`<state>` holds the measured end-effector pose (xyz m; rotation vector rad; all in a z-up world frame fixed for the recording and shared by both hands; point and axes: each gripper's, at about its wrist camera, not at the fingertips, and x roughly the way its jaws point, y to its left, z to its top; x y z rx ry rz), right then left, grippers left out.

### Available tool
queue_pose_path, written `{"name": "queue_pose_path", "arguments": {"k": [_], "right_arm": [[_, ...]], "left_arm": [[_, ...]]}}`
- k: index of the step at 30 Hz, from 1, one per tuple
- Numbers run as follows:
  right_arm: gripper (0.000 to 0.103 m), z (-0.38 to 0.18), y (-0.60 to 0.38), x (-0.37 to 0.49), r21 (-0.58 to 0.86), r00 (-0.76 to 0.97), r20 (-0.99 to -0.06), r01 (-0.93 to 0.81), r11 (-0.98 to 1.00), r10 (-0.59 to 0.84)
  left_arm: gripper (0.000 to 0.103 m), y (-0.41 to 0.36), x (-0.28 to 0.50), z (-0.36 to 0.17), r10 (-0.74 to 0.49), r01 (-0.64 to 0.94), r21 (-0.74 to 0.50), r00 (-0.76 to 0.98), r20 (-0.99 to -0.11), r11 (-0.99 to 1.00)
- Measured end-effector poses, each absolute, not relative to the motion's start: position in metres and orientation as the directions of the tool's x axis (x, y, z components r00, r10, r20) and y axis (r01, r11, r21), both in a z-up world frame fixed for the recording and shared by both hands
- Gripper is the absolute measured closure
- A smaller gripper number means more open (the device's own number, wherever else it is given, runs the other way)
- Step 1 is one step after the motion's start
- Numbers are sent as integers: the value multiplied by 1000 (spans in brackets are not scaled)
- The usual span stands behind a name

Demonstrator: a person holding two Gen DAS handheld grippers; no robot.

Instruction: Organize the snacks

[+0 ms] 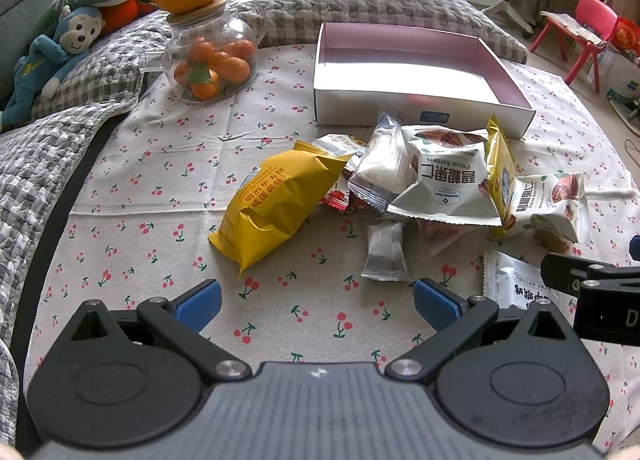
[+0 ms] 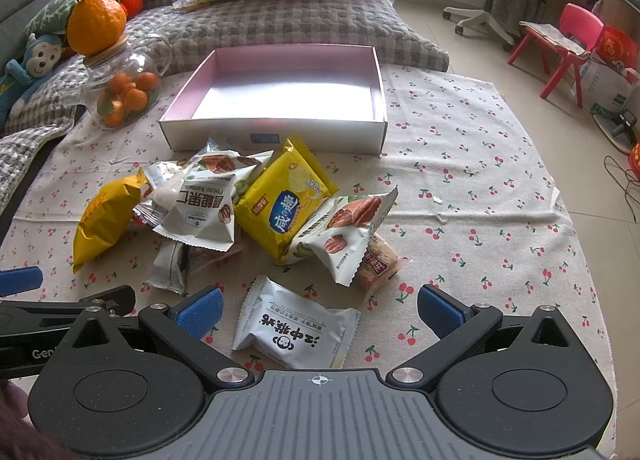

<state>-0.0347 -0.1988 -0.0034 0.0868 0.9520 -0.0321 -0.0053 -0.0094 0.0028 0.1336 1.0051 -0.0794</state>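
Several snack packets lie heaped on the cherry-print cloth in front of an empty pink-lined box. A yellow packet lies at the heap's left, a white pecan packet in the middle, a yellow cracker packet beside it. My left gripper stands open over bare cloth, short of the heap. My right gripper is open too, and a white packet lies between its blue pads without touching them.
A glass jar of small oranges with a big orange on its lid stands left of the box. A quilted sofa with cushions and a plush monkey borders the cloth behind and left. A red child's chair stands on the floor to the right.
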Motion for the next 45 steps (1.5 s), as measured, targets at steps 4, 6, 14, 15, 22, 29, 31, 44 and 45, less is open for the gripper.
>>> {"name": "queue_pose_path", "arguments": {"k": [4, 6, 14, 15, 22, 29, 31, 44, 45], "right_arm": [[0, -3, -199, -35, 59, 580, -815, 65, 996, 11], [0, -3, -199, -35, 59, 580, -814, 65, 996, 10], [0, -5, -200, -34, 55, 593, -805, 74, 996, 1], [0, -4, -201, -34, 54, 595, -804, 75, 996, -1], [0, 6, -209, -29, 63, 570, -821, 91, 994, 0], [0, 26, -214, -14, 103, 539, -839, 30, 994, 71], [0, 30, -218, -6, 132, 530, -842, 21, 991, 101], [0, 11, -264, 32, 283, 552, -814, 104, 953, 181], [0, 6, -267, 34, 284, 545, -818, 102, 954, 185]], "left_arm": [[0, -10, -5, 3, -5, 128, 75, 534, -845, 989], [0, -10, -5, 3, -5, 128, 75, 534, -845, 989], [0, -11, -5, 4, -6, 128, 74, 535, -845, 989], [0, -11, -4, 5, -7, 129, 74, 534, -845, 989], [0, -4, 4, 12, -36, 138, 46, 538, -842, 989], [0, 6, 22, 22, -75, 162, 14, 531, -844, 987], [0, 9, 29, 27, -88, 165, 2, 534, -841, 986], [7, 30, 77, 4, -224, 278, -89, 505, -833, 956], [8, 31, 79, 1, -250, 331, -79, 513, -821, 940]]}}
